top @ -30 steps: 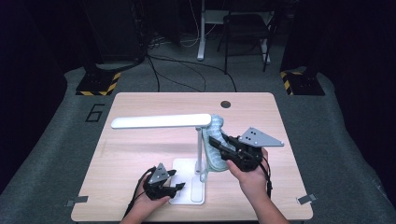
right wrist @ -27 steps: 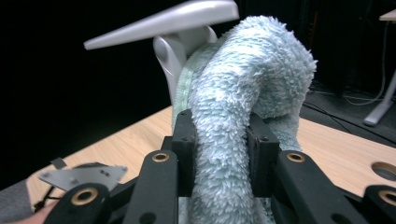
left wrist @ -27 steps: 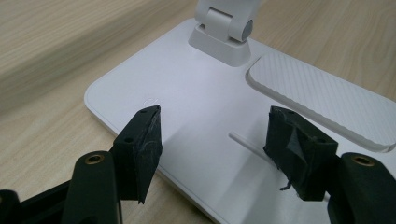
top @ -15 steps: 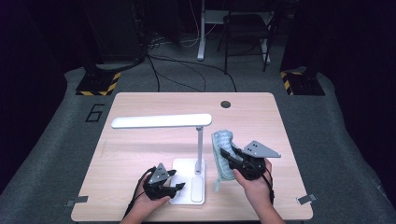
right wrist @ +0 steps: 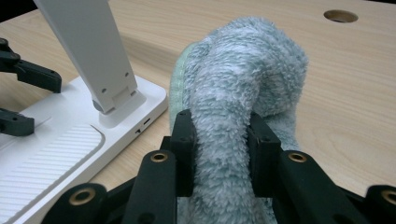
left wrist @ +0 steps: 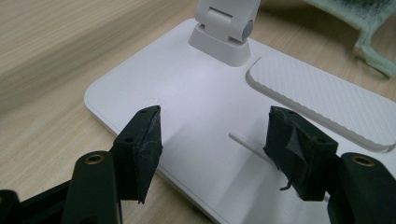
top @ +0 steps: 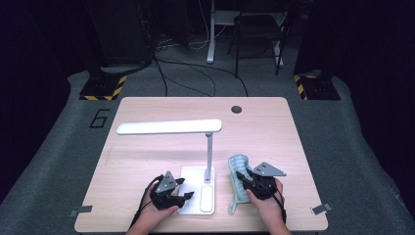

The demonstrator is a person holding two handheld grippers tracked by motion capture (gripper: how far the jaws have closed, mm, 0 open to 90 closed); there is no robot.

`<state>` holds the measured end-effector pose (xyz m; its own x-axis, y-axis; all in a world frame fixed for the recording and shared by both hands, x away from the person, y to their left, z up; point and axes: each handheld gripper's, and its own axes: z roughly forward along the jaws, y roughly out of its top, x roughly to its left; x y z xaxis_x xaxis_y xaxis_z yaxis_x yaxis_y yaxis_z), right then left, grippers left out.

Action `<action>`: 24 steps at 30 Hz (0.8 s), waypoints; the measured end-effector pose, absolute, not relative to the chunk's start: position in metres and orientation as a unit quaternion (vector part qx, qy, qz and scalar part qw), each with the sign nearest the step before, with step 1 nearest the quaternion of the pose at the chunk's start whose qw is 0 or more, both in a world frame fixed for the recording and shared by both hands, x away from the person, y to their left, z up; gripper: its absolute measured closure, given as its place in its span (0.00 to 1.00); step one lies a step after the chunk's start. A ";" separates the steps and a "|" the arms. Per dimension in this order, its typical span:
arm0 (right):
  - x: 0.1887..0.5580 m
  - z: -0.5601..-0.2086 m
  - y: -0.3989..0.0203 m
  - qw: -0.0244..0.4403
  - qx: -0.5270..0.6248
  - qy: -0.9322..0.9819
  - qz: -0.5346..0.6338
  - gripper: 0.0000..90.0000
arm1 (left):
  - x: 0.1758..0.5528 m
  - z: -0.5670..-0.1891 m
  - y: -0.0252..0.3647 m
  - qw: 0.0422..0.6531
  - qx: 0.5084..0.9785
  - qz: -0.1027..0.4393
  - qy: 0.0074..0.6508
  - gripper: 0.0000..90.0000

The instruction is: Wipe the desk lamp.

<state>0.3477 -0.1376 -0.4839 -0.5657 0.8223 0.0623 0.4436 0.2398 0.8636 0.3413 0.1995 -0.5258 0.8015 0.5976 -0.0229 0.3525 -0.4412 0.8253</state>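
A white desk lamp stands near the table's front edge, its long head [top: 169, 127] stretched to the left above its flat base [top: 198, 196]. My left gripper [top: 188, 195] stands open low over the base's left part [left wrist: 187, 88], its jaws [left wrist: 215, 135] holding nothing. Just right of the base lies a fluffy grey-green cloth [top: 238, 164]. My right gripper [top: 241, 177] is shut on a bunched fold of this cloth [right wrist: 247, 65]; the pads [right wrist: 222, 135] press into the pile from both sides. The cloth's lower end trails on the table.
A ribbed white pad [left wrist: 322, 102] sits in the right part of the base. The wooden table has a round cable hole [top: 237, 109] at the back. Beyond the table are floor cables, a chair [top: 257, 34] and striped stands.
My right gripper has come down with the cloth, from up beside the lamp's post to the tabletop right of the base. The left gripper has kept still.
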 end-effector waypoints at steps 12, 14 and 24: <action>0.352 -0.507 -0.138 0.200 0.429 0.773 0.423 0.72 | 0.341 -0.526 0.199 0.446 0.837 0.137 0.284 0.40; 0.352 -0.509 -0.138 0.199 0.428 0.776 0.418 0.69 | 0.341 -0.526 0.200 0.446 0.838 0.137 0.283 0.40; 0.339 -0.504 -0.149 0.221 0.445 0.762 0.416 0.48 | 0.341 -0.526 0.199 0.446 0.838 0.137 0.284 0.40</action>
<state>0.3388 -0.1487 -0.5038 -0.5060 0.8619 0.0336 0.4948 0.2581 0.8298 0.3412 0.1995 -0.5258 0.8013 0.5978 -0.0234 0.3529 -0.4407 0.8254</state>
